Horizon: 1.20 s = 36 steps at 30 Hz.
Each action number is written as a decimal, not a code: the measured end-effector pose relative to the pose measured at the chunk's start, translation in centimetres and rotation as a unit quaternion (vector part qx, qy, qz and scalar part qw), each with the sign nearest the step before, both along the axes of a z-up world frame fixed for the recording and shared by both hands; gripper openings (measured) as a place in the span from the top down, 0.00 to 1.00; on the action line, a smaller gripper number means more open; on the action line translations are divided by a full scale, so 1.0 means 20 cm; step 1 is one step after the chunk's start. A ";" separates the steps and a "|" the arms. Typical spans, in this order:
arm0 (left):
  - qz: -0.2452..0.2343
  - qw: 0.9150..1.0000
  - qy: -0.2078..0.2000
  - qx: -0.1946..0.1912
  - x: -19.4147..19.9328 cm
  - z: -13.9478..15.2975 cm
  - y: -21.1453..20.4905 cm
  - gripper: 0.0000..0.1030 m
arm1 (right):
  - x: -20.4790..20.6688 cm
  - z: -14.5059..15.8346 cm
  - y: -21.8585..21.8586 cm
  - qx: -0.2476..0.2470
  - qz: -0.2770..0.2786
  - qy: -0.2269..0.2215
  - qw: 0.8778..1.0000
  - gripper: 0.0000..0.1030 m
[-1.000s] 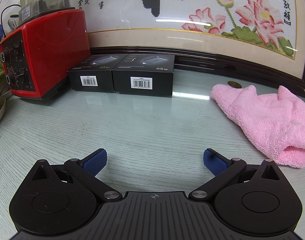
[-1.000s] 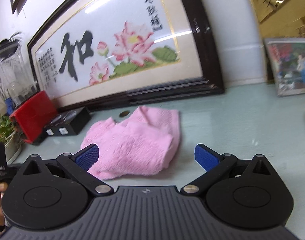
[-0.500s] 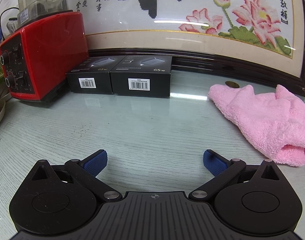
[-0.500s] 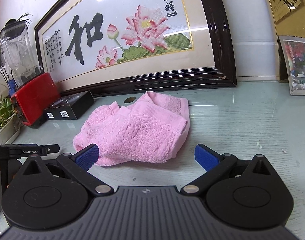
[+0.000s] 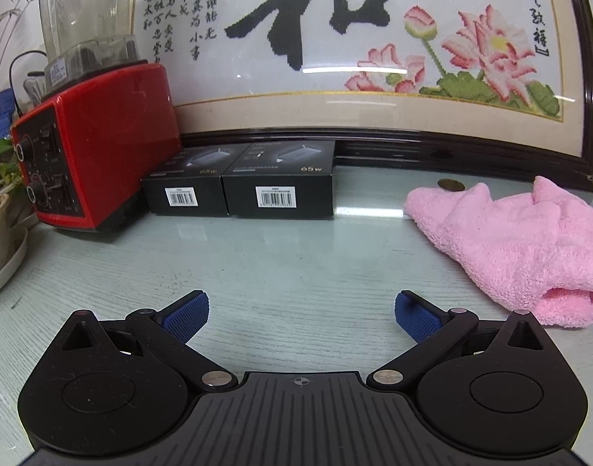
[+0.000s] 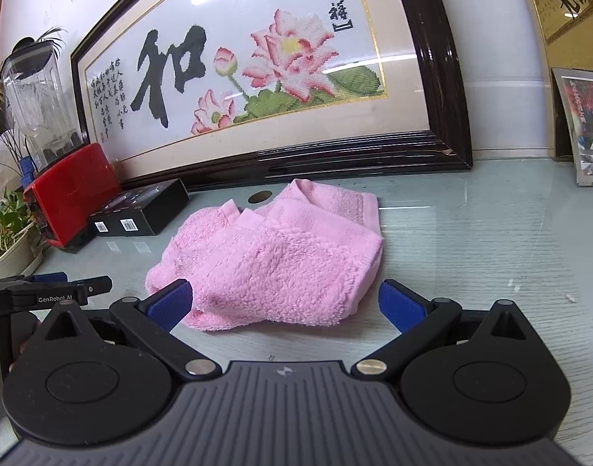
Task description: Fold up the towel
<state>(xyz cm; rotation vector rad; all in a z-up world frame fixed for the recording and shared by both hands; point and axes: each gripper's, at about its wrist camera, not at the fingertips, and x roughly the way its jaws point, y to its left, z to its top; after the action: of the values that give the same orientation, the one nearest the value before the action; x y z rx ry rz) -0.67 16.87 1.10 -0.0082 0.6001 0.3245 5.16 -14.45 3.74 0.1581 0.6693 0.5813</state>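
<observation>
Red blender [image 5: 98, 155], two black boxes [image 5: 238, 184], framed embroidery [image 5: 354, 50].

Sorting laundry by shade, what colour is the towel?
Pink; the towel shows best from the right wrist.

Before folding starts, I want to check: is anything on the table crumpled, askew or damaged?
Only the pink towel: it lies bunched in uneven overlapping layers, corners sticking up, in front of the framed picture. Nothing looks spilled or damaged.

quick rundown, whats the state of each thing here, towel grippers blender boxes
pink towel: crumpled in a loose heap on the table, not folded, not gripped
right gripper: open, jaws either side of the towel's near edge
left gripper: open, empty, over bare table left of the towel
blender: upright, jar looks empty
two black boxes: closed, side by side
framed picture: leaning upright at the wall
</observation>
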 end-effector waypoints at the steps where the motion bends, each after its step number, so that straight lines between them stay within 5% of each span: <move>1: 0.000 1.000 -0.002 0.001 0.00 0.00 0.00 0.00 | 0.00 0.00 0.00 -0.002 0.001 -0.003 1.000 0.00; 36: 0.012 0.996 -0.077 0.051 -0.08 0.08 -0.06 0.00 | -0.06 0.02 0.07 -0.052 0.014 -0.069 0.996 0.00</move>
<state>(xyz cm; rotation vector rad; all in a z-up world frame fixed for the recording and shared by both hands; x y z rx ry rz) -2.36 15.73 2.62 0.0573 0.4306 0.3749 3.93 -13.12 4.18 0.0113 0.5676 0.5777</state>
